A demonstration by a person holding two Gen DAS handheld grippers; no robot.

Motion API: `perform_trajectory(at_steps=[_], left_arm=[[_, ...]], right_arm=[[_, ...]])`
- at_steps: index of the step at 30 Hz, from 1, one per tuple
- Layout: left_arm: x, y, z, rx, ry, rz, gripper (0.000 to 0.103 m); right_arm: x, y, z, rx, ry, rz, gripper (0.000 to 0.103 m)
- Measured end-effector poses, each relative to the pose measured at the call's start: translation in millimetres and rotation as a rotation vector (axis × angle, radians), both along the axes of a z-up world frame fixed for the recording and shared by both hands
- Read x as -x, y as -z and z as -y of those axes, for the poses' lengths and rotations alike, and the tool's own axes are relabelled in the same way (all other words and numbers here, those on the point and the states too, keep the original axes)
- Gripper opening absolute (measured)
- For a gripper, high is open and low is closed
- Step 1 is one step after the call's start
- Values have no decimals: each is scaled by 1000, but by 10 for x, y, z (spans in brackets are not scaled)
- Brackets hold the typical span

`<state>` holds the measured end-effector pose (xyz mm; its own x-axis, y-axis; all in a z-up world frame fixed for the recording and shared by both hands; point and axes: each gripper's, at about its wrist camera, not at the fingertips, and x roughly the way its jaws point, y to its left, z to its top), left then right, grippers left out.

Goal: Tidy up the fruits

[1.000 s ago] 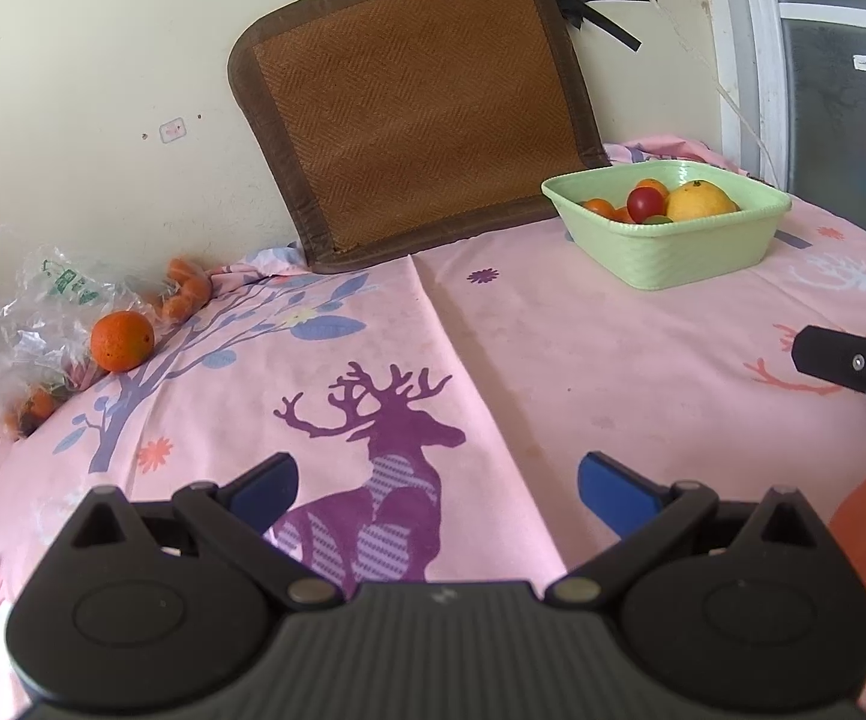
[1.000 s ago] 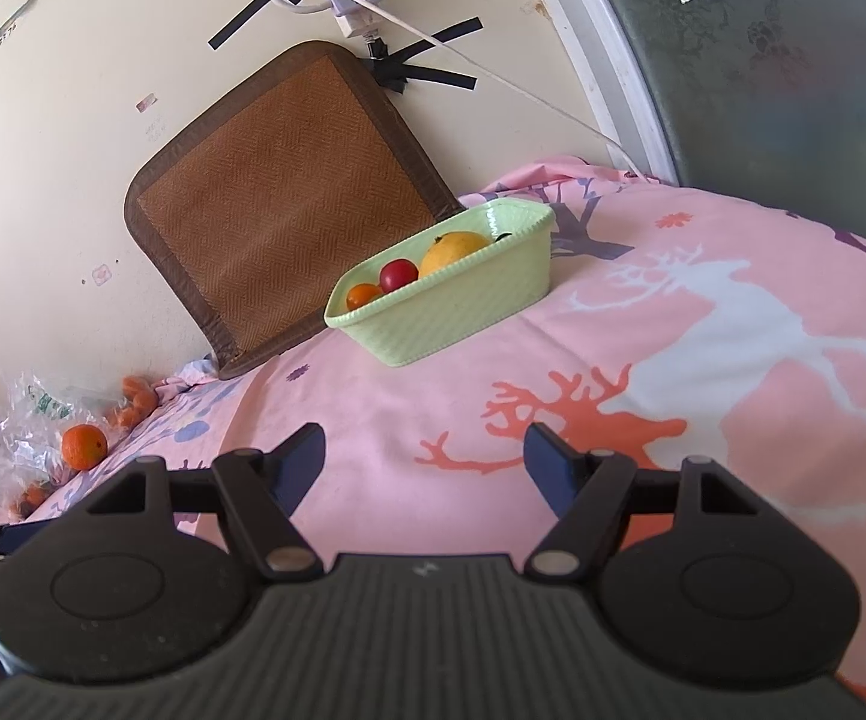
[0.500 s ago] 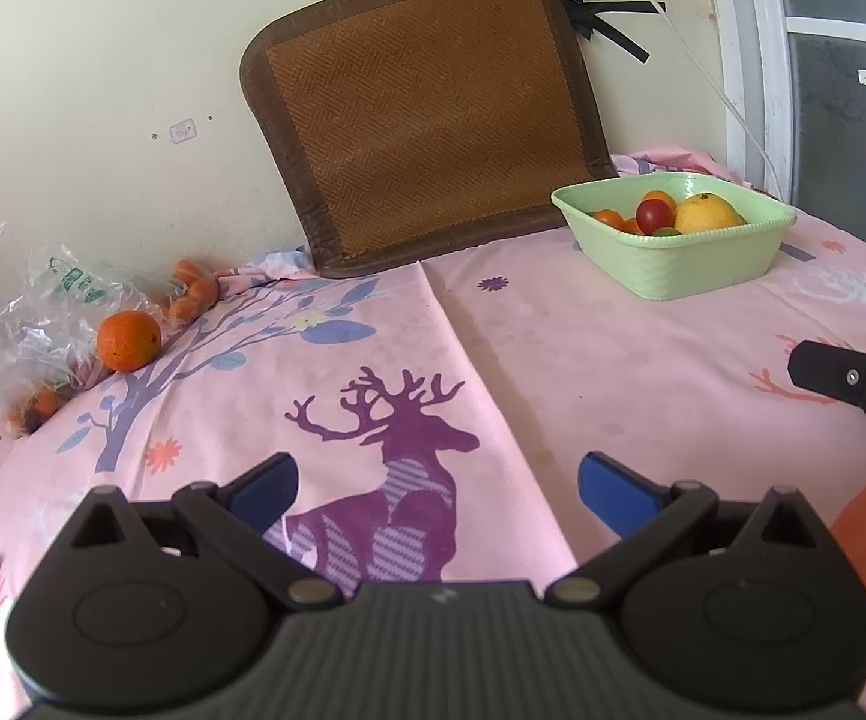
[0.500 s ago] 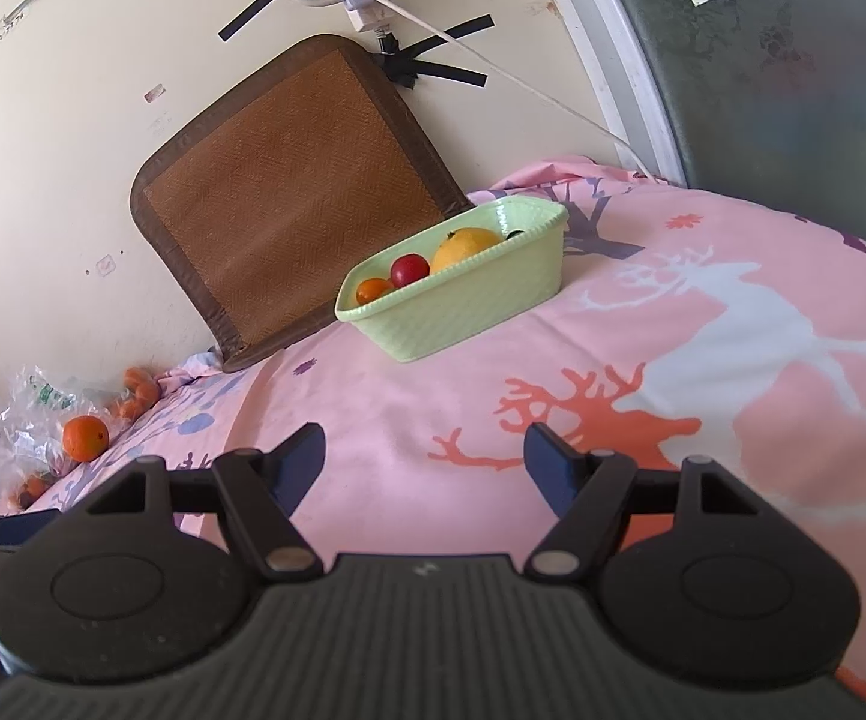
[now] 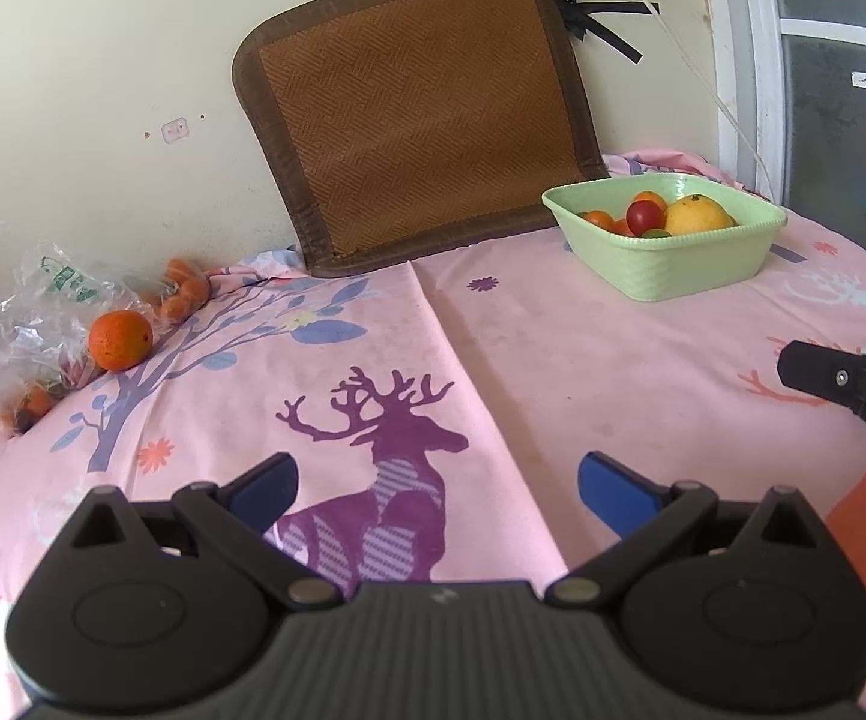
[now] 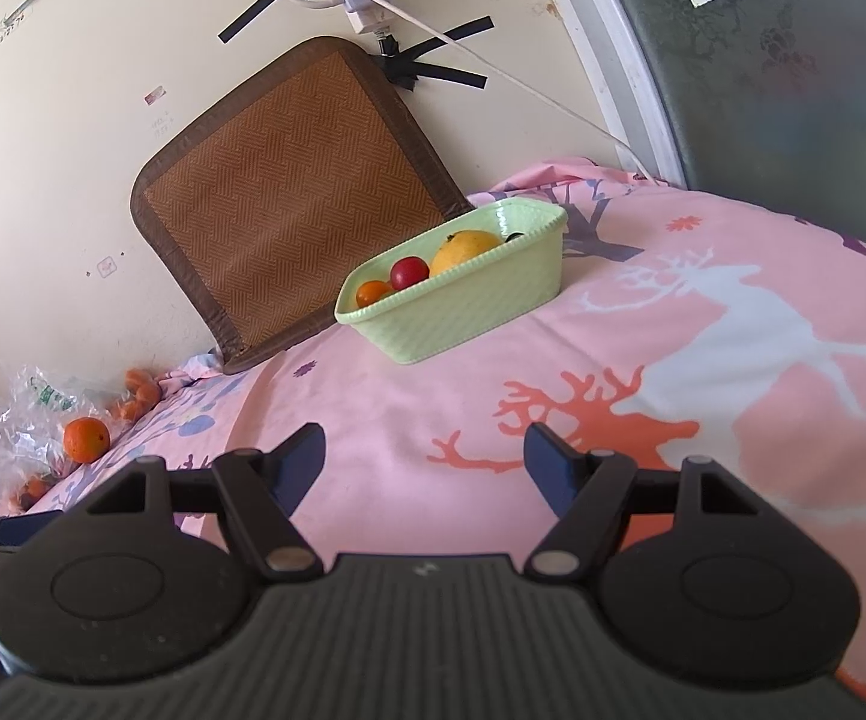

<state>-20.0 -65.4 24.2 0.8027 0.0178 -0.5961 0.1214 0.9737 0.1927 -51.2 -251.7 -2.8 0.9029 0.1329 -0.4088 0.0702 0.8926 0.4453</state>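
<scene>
Several fruits already lie in your green basket (image 5: 667, 267) by the woven mat (image 5: 420, 120): a yellow one, a red one, small orange ones. Left on the tabletop (image 5: 553, 348) is the orange (image 5: 120, 340) beside the plastic bag (image 5: 24, 324), plus smaller fruits. Your left tool (image 5: 436, 483) and right tool (image 6: 423, 459) are both open, holding nothing.

No wording can be made out anywhere. Green print is carried by the clear plastic bag (image 5: 42, 312) at the left edge of the tablecloth (image 5: 553, 360), but it is too blurred to be read.
</scene>
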Motion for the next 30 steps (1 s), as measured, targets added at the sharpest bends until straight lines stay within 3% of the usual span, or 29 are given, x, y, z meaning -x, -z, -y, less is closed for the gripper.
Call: perform_trajectory(at_steps=[30], left_arm=[[-49,76,52,-10,11,-36,103]], right_arm=[[-7,47,54,-14,12,-10,75]])
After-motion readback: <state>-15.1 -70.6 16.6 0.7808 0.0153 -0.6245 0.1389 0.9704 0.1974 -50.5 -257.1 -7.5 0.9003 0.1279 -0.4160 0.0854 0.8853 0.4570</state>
